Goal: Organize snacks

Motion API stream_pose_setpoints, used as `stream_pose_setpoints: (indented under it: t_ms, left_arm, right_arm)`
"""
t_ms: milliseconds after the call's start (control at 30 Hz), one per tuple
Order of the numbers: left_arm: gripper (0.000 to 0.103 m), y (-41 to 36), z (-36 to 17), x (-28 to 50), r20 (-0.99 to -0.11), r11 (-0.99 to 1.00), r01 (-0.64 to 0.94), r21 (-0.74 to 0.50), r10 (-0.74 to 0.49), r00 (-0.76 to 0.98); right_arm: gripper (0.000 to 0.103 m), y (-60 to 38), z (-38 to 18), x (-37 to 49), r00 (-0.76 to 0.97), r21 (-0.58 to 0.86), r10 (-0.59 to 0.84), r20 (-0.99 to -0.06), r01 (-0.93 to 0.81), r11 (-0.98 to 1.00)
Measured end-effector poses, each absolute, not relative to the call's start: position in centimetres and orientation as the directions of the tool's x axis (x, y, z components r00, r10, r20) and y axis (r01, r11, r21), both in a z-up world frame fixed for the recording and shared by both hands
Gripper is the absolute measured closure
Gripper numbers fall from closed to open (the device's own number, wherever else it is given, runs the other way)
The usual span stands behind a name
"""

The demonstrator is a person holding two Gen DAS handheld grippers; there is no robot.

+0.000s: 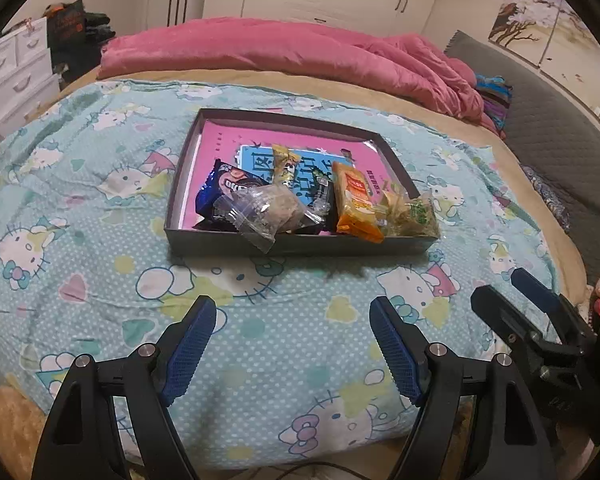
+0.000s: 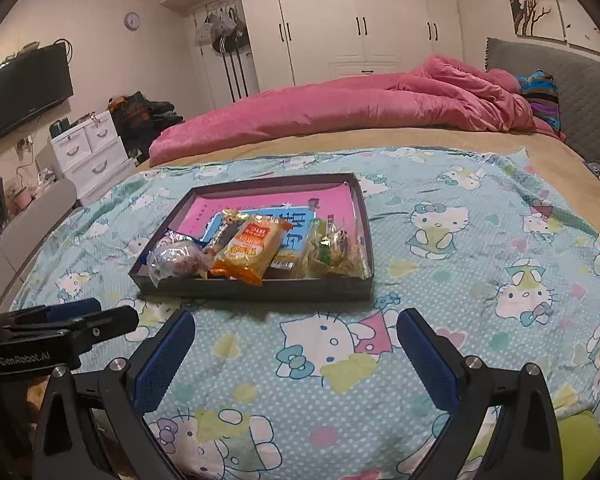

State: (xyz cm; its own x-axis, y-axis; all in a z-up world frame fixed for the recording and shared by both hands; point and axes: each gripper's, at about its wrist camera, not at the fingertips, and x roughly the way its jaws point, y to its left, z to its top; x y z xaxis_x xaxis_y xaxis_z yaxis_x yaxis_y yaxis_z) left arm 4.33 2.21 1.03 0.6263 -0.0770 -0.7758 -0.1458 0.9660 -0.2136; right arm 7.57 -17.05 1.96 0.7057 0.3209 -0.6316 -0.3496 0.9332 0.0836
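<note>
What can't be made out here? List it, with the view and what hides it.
- Black packet, left wrist view: mostly covered by the clear packet and the orange packet; its print is unreadable.
- Blue packet, right wrist view: mostly hidden behind the clear packet.
- Box floor, both views: snacks cover its near part.
- Right gripper, left wrist view: cut off at the frame edge.

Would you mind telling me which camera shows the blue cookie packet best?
The left wrist view: the blue cookie packet lies exposed, its printing visible. In the right wrist view only a sliver shows behind the clear bag.
</note>
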Motion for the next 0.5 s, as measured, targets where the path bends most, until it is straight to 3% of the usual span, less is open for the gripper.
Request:
stream_pose_setpoints:
  t_ms: [500]
  left_arm:
    - [0.023, 2.24, 0.94, 4.32, -0.779, 0.969, -0.159, -0.187, -0.048, 0.625]
  right_arm:
    - [0.001, -16.43, 1.65, 7.51, 0.690, 0.091, 0.341, -0.638, -0.373, 0.923]
